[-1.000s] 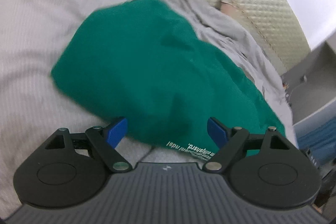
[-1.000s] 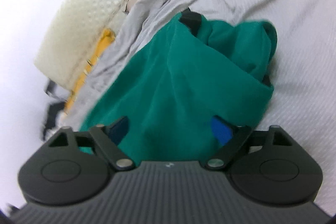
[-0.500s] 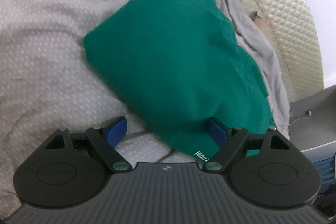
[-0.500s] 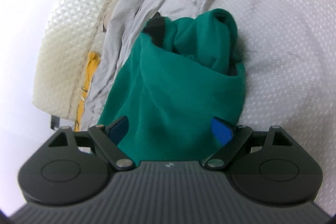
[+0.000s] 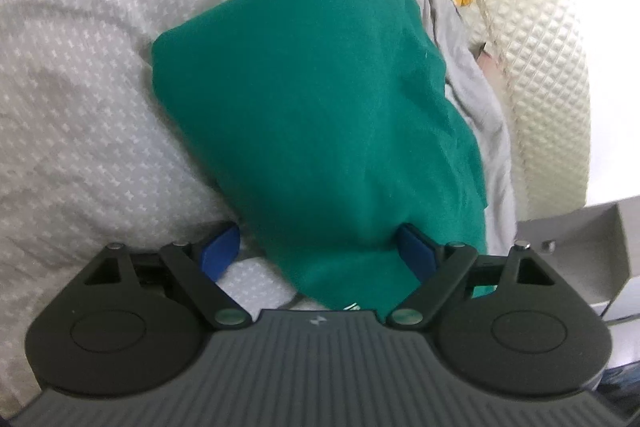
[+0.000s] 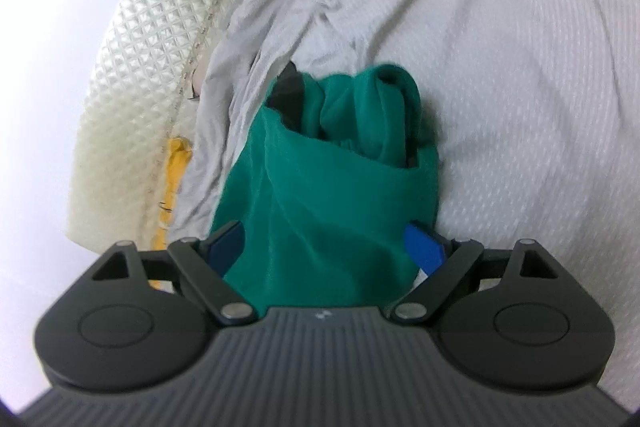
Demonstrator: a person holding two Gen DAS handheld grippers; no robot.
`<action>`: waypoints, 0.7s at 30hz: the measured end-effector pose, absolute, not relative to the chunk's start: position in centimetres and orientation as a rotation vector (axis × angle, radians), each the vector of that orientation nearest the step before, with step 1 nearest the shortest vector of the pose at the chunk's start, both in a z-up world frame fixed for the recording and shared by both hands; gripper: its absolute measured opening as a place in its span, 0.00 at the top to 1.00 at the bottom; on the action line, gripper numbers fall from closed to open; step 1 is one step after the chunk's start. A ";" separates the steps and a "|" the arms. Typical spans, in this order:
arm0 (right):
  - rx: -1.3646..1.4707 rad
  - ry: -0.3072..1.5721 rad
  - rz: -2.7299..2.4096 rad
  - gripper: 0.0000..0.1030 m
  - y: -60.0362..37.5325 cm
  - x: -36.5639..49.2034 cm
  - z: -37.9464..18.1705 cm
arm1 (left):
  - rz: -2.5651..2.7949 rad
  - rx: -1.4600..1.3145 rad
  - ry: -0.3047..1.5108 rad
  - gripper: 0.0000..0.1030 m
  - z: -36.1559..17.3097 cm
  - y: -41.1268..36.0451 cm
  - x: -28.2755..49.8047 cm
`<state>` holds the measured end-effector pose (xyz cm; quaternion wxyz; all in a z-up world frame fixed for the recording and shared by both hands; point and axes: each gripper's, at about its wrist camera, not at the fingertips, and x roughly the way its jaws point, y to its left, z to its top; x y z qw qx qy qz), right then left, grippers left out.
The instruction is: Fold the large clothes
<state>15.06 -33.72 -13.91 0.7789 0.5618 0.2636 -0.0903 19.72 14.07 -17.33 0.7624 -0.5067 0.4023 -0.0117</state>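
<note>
Green garment (image 5: 312, 131) bunched on a grey bedsheet (image 5: 80, 87), left gripper (image 5: 318, 247) jaws apart over its six o'clock edge, right gripper (image 6: 326, 247) jaws apart, cloth between, quilted headboard (image 6: 140, 47) at ten o'clock

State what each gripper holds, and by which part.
Nothing is held. The left gripper and right gripper both stand open, each straddling a near edge of the green garment without pinching it.
</note>
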 end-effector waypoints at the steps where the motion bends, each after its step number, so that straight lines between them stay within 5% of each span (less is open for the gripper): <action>1: 1.258 0.576 -0.186 0.13 -33.9 15.1 -14.6 | -0.028 -1.098 0.873 0.14 -17.4 14.0 20.0; 11: 1.412 0.618 -0.122 0.11 -33.8 16.7 -18.3 | -0.195 -1.211 0.708 0.15 -17.0 14.6 21.6; 12: 1.414 0.614 -0.116 0.04 -33.7 16.9 -18.3 | -0.222 -1.207 0.687 0.15 -16.6 14.6 21.7; 21: 1.406 0.388 0.140 0.00 -33.6 17.5 -15.3 | -0.365 -1.317 0.516 0.15 -16.0 15.2 21.4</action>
